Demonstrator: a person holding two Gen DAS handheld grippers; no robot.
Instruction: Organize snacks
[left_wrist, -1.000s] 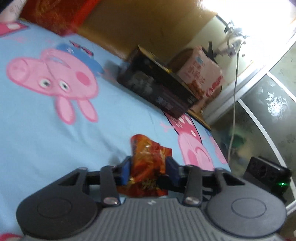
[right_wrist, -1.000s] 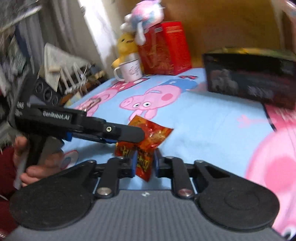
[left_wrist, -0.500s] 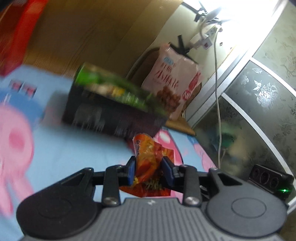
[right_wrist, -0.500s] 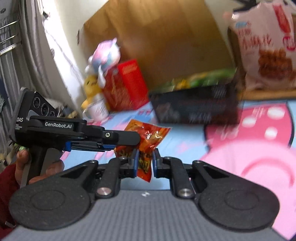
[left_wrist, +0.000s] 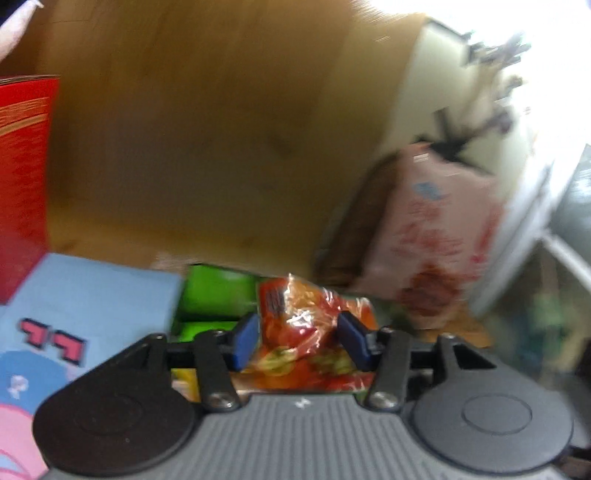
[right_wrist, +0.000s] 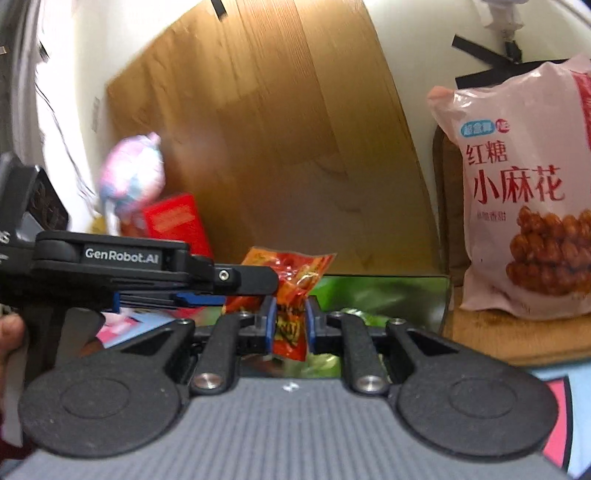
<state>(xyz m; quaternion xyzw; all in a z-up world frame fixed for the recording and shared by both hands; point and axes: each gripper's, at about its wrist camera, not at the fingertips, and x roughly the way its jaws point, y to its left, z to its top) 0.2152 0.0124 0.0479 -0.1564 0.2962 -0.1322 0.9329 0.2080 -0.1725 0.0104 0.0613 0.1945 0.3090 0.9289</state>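
Behind everything stands a brown wooden board (right_wrist: 295, 147) against a pale wall, and below lies a blue cartoon bedsheet (left_wrist: 92, 295). Between the blue pads of the right gripper (right_wrist: 290, 325) is the lower edge of a small orange-red snack packet (right_wrist: 291, 280); the jaws are closed on it, pinching the foil thin. The left gripper (left_wrist: 299, 341) reaches in from the side at the same packet (left_wrist: 306, 325), but its pads stand wider. They seem to touch the bulging sides; I cannot tell if they really press or are already letting go. The packet hangs in the air above an open dark box (right_wrist: 388, 295) with green packs inside, so I judge it is about to go in there.

The packet looks very light, soft and crinkly. The foil is shiny and probably slippery, and the content may crush, so a hold on the flat sealed edge seems safer than on the puffed middle. To the right, a big pink bag of fried twists (right_wrist: 524, 184) leans on a chair, well apart from the grippers.
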